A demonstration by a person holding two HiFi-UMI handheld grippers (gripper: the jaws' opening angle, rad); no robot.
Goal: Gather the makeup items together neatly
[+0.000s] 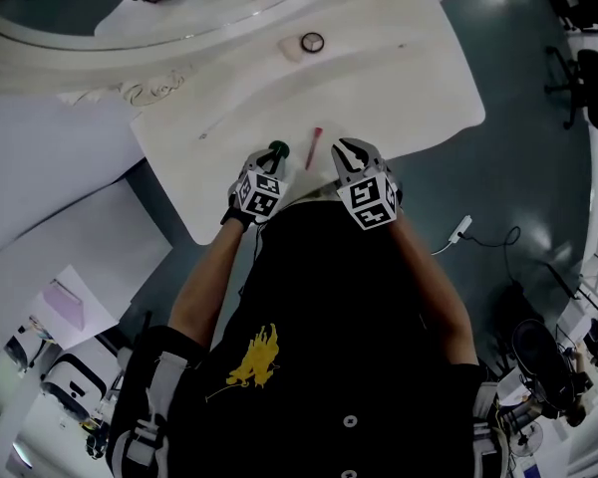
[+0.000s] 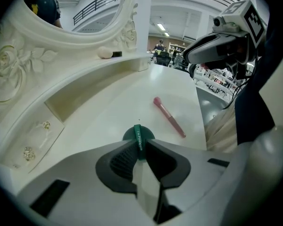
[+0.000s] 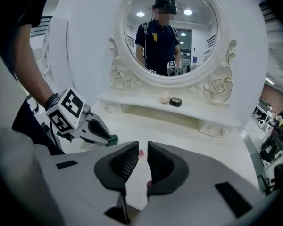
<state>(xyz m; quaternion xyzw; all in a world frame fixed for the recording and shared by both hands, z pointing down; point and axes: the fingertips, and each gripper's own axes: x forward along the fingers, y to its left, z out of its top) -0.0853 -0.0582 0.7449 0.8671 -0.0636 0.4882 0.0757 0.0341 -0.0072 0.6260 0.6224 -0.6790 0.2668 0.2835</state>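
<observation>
My left gripper (image 1: 272, 163) (image 2: 140, 147) is shut on a dark green makeup item (image 2: 138, 134) (image 1: 278, 150), pinching its thin printed edge while it rests on the white vanity top (image 1: 409, 88). From the right gripper view the same green item (image 3: 112, 139) shows at the left gripper's tips. Just right of it, free on the table, lies a pink brush (image 1: 314, 145) (image 2: 170, 117). Beside the brush, my right gripper (image 1: 347, 153) (image 3: 142, 161) hovers with its jaws almost together and nothing between them.
A black round compact (image 1: 312, 42) (image 3: 176, 101) and a cream egg-shaped sponge (image 3: 165, 97) (image 2: 105, 53) sit on the raised shelf under the oval mirror (image 3: 167, 32). The table's front edge runs right below both grippers.
</observation>
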